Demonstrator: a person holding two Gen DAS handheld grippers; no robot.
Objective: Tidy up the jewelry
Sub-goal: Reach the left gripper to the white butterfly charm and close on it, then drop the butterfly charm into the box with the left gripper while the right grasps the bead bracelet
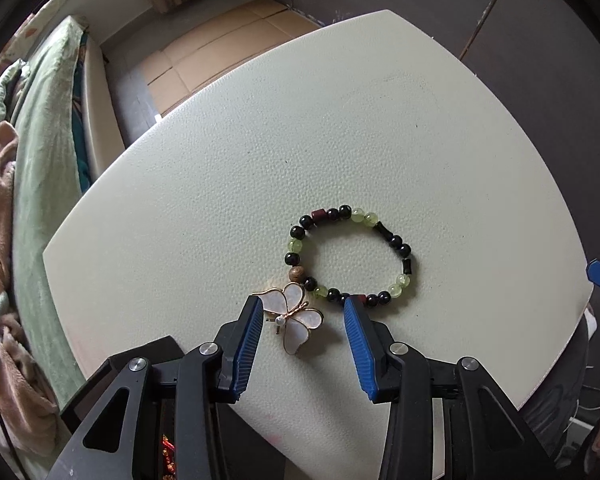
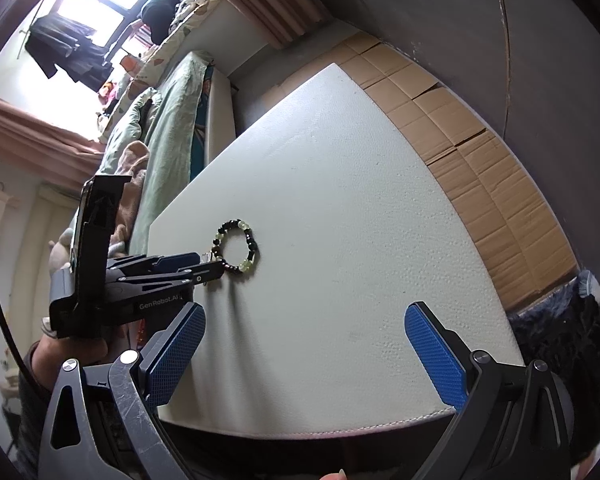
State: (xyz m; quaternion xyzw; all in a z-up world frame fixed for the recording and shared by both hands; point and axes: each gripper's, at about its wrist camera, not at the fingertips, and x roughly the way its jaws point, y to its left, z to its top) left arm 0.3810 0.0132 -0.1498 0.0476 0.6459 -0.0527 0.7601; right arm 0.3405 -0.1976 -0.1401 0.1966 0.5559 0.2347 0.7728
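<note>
Straddling the butterfly brooch (image 1: 292,318), the left gripper (image 1: 300,304) points down from the lower middle of the left wrist frame, jaws parted: one pad meets a wing tip, the other stands clear, so nothing is clamped. The brooch's long axis runs diagonally, upper left to lower right. Just beyond it lies the beaded bracelet (image 1: 350,256), flat on the cream table (image 1: 260,160). Further right, the right gripper (image 2: 304,344) hangs released and empty, well apart from the bracelet.
</note>
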